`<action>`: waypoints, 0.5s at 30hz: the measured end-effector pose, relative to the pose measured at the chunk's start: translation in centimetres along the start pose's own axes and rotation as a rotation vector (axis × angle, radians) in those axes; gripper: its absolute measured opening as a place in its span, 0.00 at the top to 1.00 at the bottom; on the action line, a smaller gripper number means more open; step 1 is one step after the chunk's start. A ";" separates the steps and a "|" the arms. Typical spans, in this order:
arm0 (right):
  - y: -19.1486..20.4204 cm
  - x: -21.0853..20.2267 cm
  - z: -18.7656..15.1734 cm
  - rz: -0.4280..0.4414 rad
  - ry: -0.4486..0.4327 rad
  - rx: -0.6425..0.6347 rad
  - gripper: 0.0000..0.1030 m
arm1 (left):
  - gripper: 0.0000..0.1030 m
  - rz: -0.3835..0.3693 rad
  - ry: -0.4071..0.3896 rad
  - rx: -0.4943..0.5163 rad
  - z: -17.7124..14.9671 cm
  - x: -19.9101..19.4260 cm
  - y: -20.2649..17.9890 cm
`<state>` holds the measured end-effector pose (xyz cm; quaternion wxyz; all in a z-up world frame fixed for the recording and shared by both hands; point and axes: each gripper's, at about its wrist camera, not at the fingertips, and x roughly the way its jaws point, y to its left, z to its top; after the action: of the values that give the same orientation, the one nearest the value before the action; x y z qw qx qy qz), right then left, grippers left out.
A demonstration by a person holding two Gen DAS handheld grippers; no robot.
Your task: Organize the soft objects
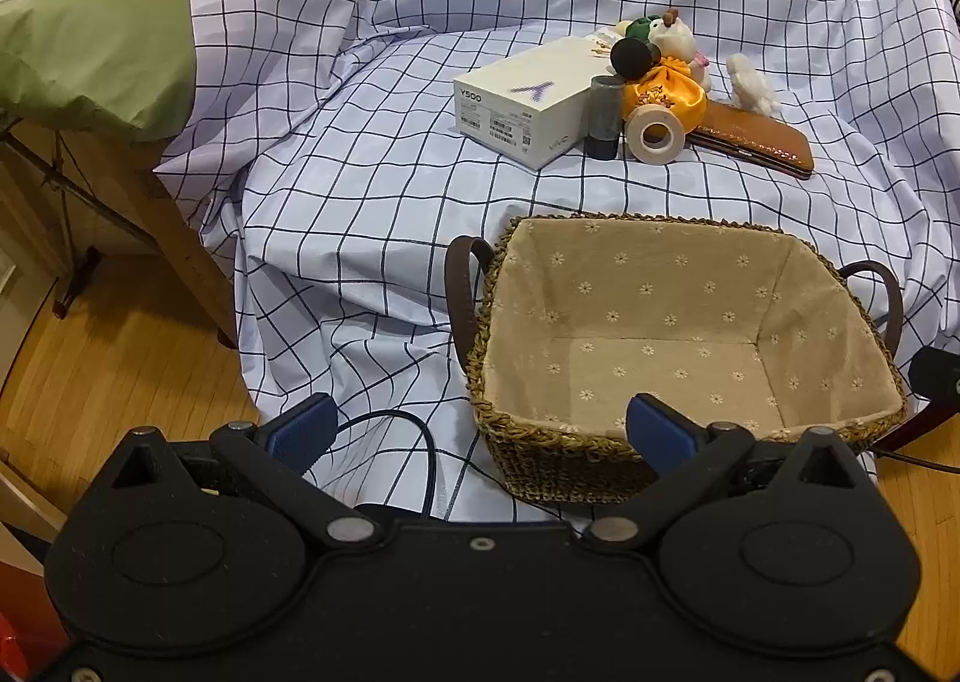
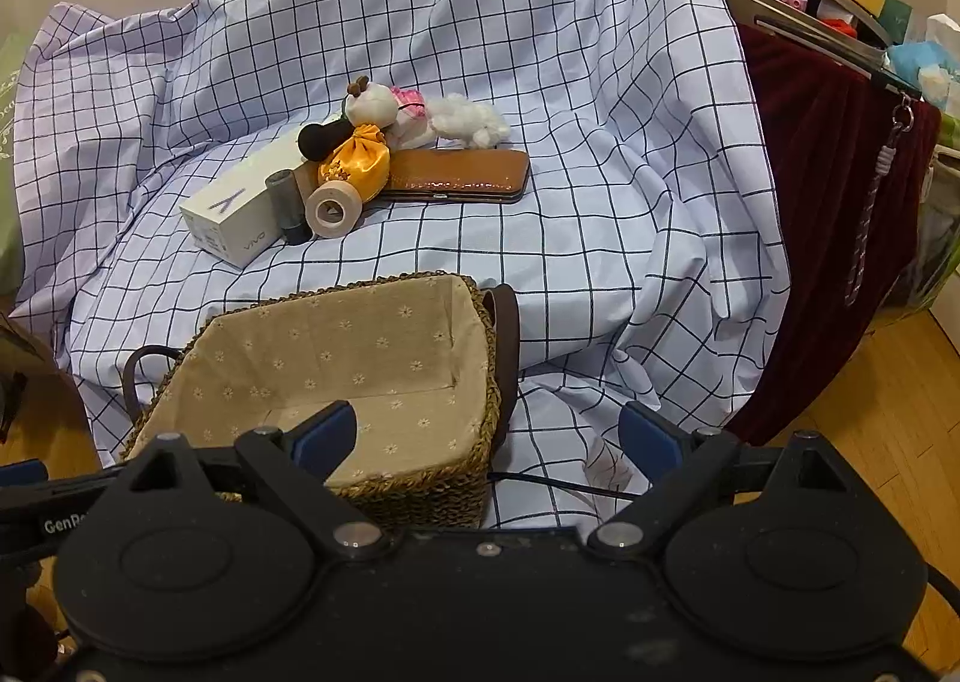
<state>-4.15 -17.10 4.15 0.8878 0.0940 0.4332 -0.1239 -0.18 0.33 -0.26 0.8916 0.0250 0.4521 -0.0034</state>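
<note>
A woven basket with a beige flowered lining stands empty at the front of the checked sheet; it also shows in the right wrist view. Behind it lies a heap: an orange satin pouch, a white plush toy, a small fluffy white toy and a black pom-pom. My left gripper is open and empty at the basket's near left corner. My right gripper is open and empty at the basket's near right corner.
A white phone box, a grey cylinder, a tape roll and a brown case lie among the soft things. A green pillow lies left. Cluttered shelves stand right.
</note>
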 end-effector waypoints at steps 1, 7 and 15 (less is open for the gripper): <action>0.0 0.0 0.0 0.001 0.001 -0.001 0.08 | 0.03 0.000 0.000 -0.001 0.0 0.0 0.0; 0.2 0.0 -0.1 0.006 0.004 -0.004 0.07 | 0.03 0.010 -0.002 -0.006 0.0 -0.1 0.0; 0.1 0.1 -0.1 0.014 0.008 -0.002 0.06 | 0.03 0.022 0.012 -0.009 0.0 0.0 0.0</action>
<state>-4.15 -16.98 4.00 0.8870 0.0966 0.4362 -0.1168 -0.16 0.35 -0.30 0.8890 0.0262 0.4570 0.0086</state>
